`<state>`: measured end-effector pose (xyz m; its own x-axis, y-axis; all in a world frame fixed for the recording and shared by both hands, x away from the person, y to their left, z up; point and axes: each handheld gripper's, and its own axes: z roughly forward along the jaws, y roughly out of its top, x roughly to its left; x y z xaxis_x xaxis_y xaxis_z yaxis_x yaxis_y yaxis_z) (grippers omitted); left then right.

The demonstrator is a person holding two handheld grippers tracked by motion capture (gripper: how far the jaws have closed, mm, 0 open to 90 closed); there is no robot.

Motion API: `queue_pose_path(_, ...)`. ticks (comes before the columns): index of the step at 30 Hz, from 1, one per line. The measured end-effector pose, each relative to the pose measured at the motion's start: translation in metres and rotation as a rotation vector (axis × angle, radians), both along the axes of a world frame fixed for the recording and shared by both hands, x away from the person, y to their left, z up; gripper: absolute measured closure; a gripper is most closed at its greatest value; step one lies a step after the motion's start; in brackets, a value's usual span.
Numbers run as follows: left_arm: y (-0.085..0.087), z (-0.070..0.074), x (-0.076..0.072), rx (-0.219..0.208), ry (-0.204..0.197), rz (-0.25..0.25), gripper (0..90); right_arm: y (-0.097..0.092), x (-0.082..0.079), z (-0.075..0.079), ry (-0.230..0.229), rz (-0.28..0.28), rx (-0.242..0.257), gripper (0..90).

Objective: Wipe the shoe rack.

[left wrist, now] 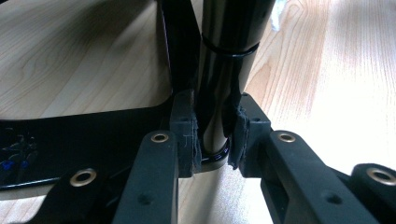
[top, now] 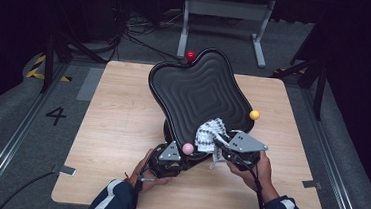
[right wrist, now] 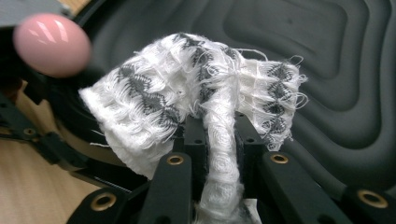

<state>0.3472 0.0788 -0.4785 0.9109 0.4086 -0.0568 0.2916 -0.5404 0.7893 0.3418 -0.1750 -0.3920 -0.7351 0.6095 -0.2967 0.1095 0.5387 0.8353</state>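
Hands come in over the near edge of the pale wooden tabletop [top: 111, 129], each holding a tool. The left tool [left wrist: 214, 133] sits near the middle of that near edge, its jaws pressed onto a glossy black upright post [left wrist: 224, 70] that rises from a black base lying on the wood; the pads [left wrist: 184, 126] touch the post on both sides. Just beside it, toward the right, the right tool [right wrist: 219, 140] pinches a white woven cloth with grey zigzag pattern [right wrist: 187, 107], a twisted strip of the fabric squeezed between its jaws and the rest bunched above them, frayed at the ends. The cloth lies against the near lower part of a large black ribbed tray with wavy outline [top: 199, 90], which stands tilted over the middle of the tabletop, leaning toward the far edge. A pink ball [top: 187, 148] sits at the tray's near rim between the two tools, a yellow ball [top: 255, 115] at its right rim, and a red ball [top: 191, 56] at its far rim.
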Motion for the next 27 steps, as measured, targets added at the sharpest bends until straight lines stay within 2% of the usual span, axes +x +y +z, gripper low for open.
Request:
queue_pose_path(4, 0.0, 0.0, 0.0, -0.003, 0.0, 0.001, 73.4, 0.01, -0.009, 0.004, -0.019, 0.038, -0.014, 79.5)
queue_pose_path(10, 0.0, 0.0, -0.001, -0.005, 0.0, 0.0, 73.4, 0.029, -0.022, 0.005, -0.025, 0.097, -0.01, 79.2)
queue_pose_path(13, 0.0, 0.0, -0.001, 0.0, -0.007, -0.005, 73.3, 0.038, -0.025, 0.005, -0.021, 0.087, -0.016, 79.2)
queue_pose_path(17, 0.0, 0.0, -0.001, 0.002, -0.008, -0.007, 73.4, 0.038, -0.02, 0.005, -0.02, 0.089, -0.02, 79.2)
queue_pose_path(20, 0.0, 0.0, -0.001, 0.002, -0.01, -0.01, 73.4, 0.035, -0.013, 0.004, -0.018, 0.074, -0.022, 79.1)
queue_pose_path(23, 0.0, 0.0, -0.001, -0.002, -0.01, -0.012, 73.4, 0.027, -0.002, 0.002, -0.036, 0.005, -0.035, 79.4)
queue_pose_path(26, 0.0, 0.0, -0.001, -0.002, -0.012, -0.019, 73.4, 0.01, 0.013, -0.001, -0.031, -0.07, -0.008, 79.4)
queue_pose_path(27, 0.0, 0.0, -0.001, -0.001, -0.012, -0.02, 73.4, 0.003, 0.019, -0.002, -0.017, -0.083, 0.023, 79.4)
